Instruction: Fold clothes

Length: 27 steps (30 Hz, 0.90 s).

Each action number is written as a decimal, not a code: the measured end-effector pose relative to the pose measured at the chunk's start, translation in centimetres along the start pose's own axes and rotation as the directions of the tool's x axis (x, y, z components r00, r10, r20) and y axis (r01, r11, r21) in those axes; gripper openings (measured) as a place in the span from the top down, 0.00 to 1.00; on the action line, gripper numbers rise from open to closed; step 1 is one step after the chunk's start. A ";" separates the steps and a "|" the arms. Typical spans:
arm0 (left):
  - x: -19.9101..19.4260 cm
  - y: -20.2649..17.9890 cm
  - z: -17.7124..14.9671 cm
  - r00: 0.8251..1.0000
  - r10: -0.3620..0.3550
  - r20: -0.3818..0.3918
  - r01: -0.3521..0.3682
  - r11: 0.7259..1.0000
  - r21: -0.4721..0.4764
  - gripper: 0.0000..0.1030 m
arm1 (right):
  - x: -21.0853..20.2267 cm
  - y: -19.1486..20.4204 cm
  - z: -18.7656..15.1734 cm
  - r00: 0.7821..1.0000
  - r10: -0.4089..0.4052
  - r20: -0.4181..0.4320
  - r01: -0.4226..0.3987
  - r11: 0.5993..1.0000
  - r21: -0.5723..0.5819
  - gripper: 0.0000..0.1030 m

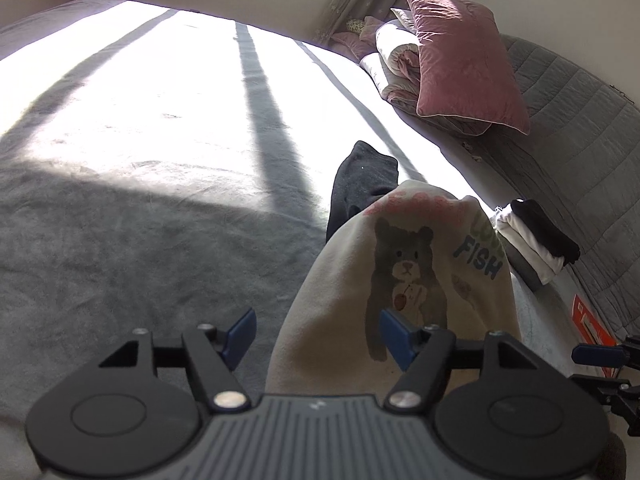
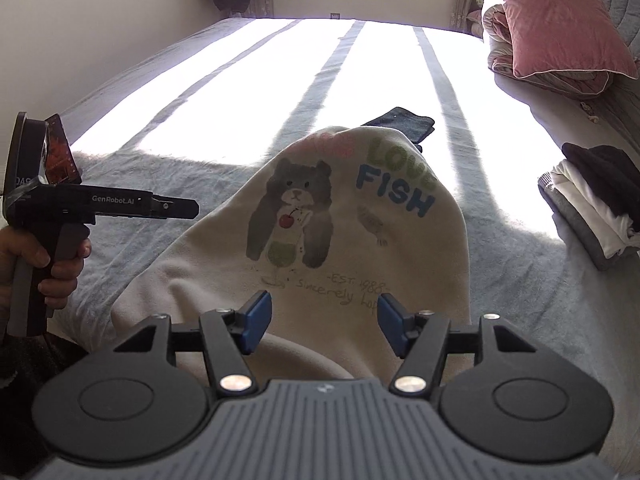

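A wide bed [image 2: 280,80] under a soft grey fleecy cover fills both views, striped with bright sun and long shadow bars. At its head lean a dusty-pink velvet pillow [image 1: 464,56] and a rolled pink-and-white quilt [image 1: 396,60].

The cream cotton sweatshirt [image 2: 320,232] with a printed grey bear and the word "FISH" lies on the near part of the bed, print upward, humped and rumpled rather than flat, its edges curling under. A dark charcoal knit garment [image 1: 360,184] lies just behind it, partly covered by it. Off to the right sits a small stack of folded clothes [image 2: 592,208] in black, white and grey, squared and layered.

Judging by this, some pieces lie folded already, while the sweatshirt and the dark garment are not folded flat and look like work left.

The left hand-held gripper [image 1: 316,334] hovers at the sweatshirt's left edge, blue pads spread wide, holding nothing. The right hand-held gripper [image 2: 324,320] is likewise wide and empty, low over the near hem. A hand [image 2: 52,264] grips the left tool's handle.
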<state>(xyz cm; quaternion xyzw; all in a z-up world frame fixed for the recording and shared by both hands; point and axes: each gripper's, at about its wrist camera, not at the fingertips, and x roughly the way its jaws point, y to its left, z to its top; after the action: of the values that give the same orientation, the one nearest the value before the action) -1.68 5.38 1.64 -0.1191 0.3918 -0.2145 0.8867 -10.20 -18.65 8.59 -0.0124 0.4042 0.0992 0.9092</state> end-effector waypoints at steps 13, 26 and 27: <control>3.9 -1.3 1.7 0.997 0.070 -0.008 -0.070 0.996 0.051 0.28 | 5.6 -0.7 7.7 1.000 0.008 0.017 -0.008 1.000 -0.011 0.35; 6.5 -0.9 2.5 0.997 0.006 -0.070 -0.006 1.000 -0.009 0.45 | 12.8 -2.5 12.6 0.998 -0.061 0.015 0.061 0.998 0.009 0.30; 6.6 -1.1 2.4 0.997 0.003 -0.077 -0.003 1.000 -0.001 0.52 | 13.3 -2.6 12.7 0.997 -0.070 0.018 0.070 0.998 0.008 0.30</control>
<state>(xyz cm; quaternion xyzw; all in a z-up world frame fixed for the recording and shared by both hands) 3.73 1.43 -0.63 -0.1108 0.4260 -0.2176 0.8711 8.32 -17.63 7.16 -0.0224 0.3956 0.0659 0.9158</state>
